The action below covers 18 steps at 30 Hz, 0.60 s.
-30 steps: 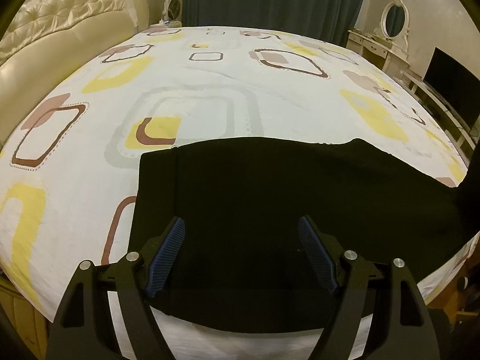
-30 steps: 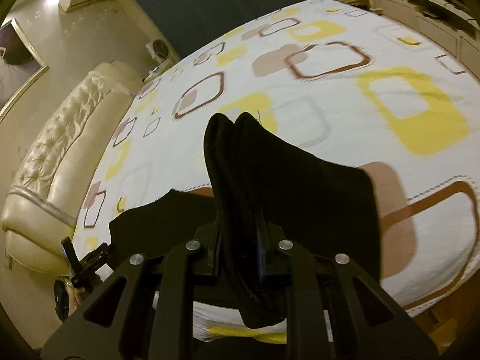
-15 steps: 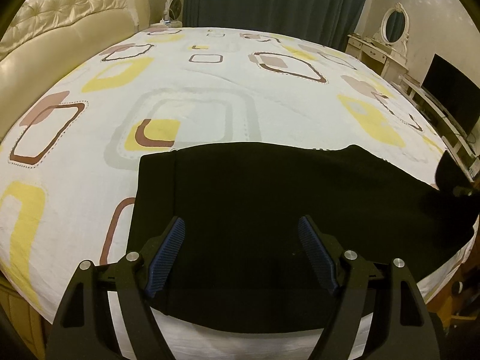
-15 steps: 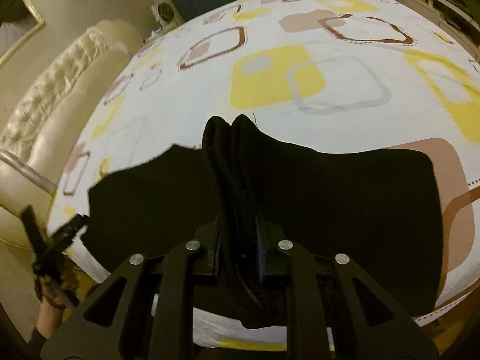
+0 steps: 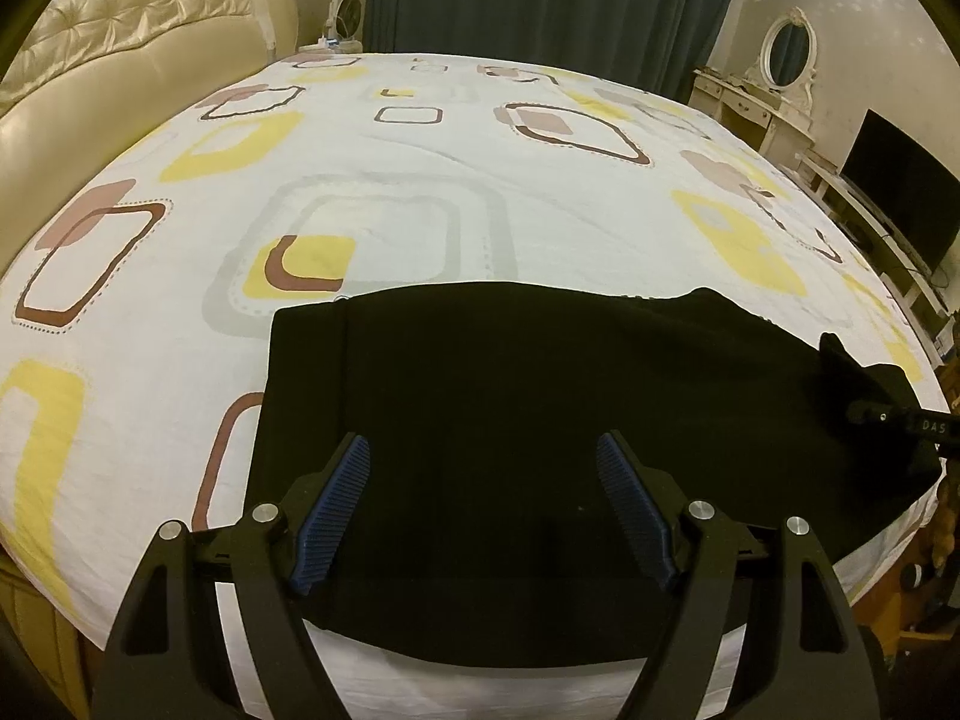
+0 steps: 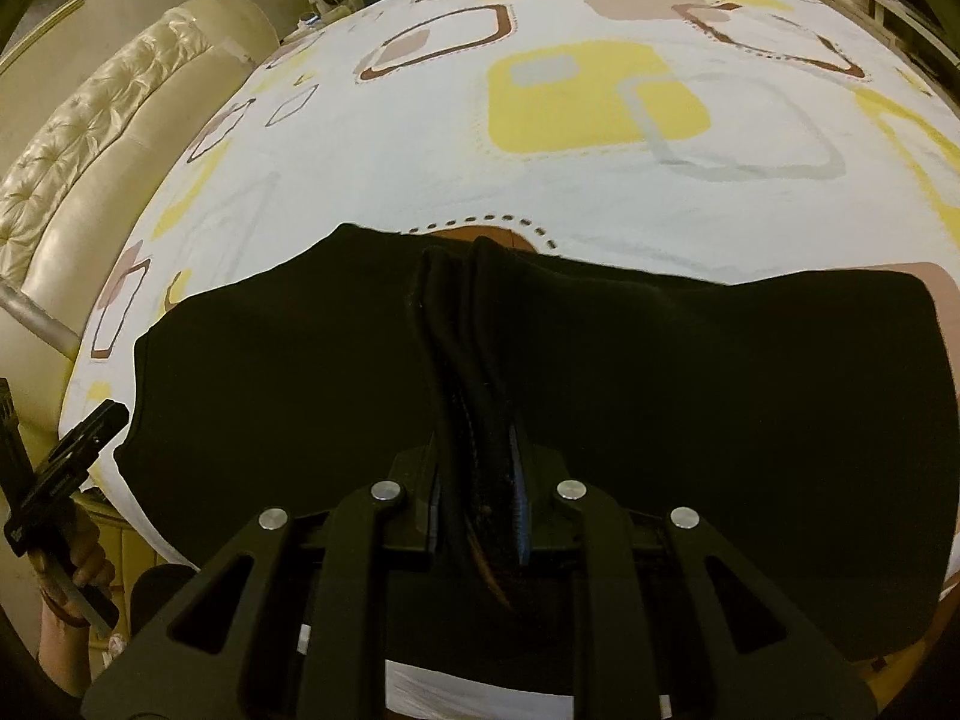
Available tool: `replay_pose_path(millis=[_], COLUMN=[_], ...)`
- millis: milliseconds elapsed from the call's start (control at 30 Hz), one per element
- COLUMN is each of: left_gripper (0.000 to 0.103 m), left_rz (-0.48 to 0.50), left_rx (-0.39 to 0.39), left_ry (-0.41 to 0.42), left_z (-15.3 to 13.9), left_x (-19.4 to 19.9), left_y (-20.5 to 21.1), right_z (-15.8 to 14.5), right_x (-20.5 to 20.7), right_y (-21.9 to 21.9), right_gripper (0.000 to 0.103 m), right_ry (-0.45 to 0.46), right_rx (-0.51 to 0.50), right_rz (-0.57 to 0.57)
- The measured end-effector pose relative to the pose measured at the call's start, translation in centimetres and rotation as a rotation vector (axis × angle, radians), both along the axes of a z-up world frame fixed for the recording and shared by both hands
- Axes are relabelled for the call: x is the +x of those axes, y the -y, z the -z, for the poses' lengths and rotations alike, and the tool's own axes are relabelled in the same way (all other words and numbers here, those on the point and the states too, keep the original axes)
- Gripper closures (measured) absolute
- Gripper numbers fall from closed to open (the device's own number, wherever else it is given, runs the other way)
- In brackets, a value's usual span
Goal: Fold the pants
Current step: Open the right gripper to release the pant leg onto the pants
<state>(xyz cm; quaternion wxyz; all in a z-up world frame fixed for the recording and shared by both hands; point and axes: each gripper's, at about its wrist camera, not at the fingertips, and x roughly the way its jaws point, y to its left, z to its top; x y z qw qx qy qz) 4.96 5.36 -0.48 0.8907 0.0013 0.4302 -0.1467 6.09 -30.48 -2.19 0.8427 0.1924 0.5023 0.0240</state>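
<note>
The black pants [image 5: 540, 420] lay flat on the patterned bed sheet [image 5: 390, 180], near the bed's front edge, at about 6 o'clock in both views. The right gripper [image 6: 477, 480] was pinching a thick bunch of the pants' edge, with several layers squeezed between its blue pads [image 6: 521, 516]. The left gripper [image 5: 483, 510] hung over the pants with its blue fingers [image 5: 336, 504] spread wide and nothing between them.

The job looked partly done. The pants already seemed doubled into 1 wide, flat piece. The end held by the right gripper had not been let go, so at least 1 more fold looked left, plus some smoothing.

Compared with 1 second before, the right gripper had come lower and closer to the bed. The held cloth, which had stood up high over the sheet, now sat low against the rest of the pants. In the left view, the right gripper's tip had appeared at 3 o'clock. The left gripper had not moved.
</note>
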Motion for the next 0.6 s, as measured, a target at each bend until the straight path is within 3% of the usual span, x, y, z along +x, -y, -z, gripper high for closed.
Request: replay_pose_path(millis=[233, 300, 467, 600], left_gripper=[0.026, 0.026, 0.026, 0.026], left_rz=[0.016, 0.019, 0.021, 0.021], left_rx=[0.009, 0.006, 0.004, 0.005], left_ry=[0.010, 0.010, 0.011, 0.009], left_z=[-0.1, -0.1, -0.1, -0.1], left_x=[-0.3, -0.3, -0.4, -0.4], left_y=[0.4, 0.5, 0.5, 0.6], right_z=[1.0, 1.4, 1.7, 1.5], right_x=[0.5, 0.4, 0.1, -0.3], right_y=[-1.8, -1.9, -2.3, -3.6], right_gripper=[0.085, 0.081, 0.058, 0.055], right_ry=[-0.020, -0.020, -0.010, -0.002], right_rx=[0.004, 0.017, 0.120, 0.129], right_rz=[-0.018, -0.006, 0.006, -0.021])
